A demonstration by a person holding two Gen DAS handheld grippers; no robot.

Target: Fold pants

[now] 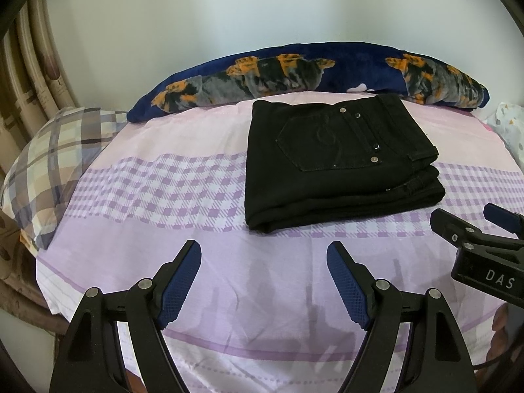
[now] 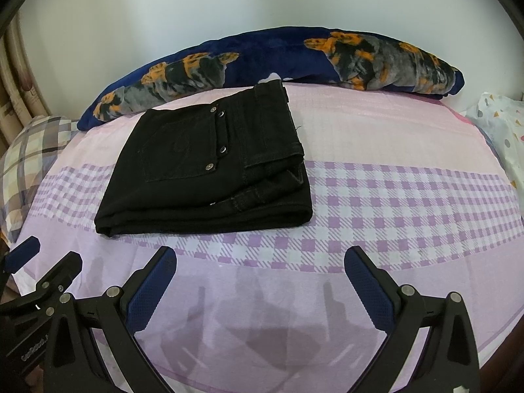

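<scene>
Two claws gape empty low in frame — left claw, right claw. Beyond, mid-frame on the bed, black pants lie folded — soft, weighty denim; probably best gripped at the thick near fold.

The left gripper is held tilted downward, its blue-padded fingers spread wide with nothing between them. The right gripper is held just beside it at a like downward tilt, jaws likewise parted and empty. No contact is made between the two.
</scene>
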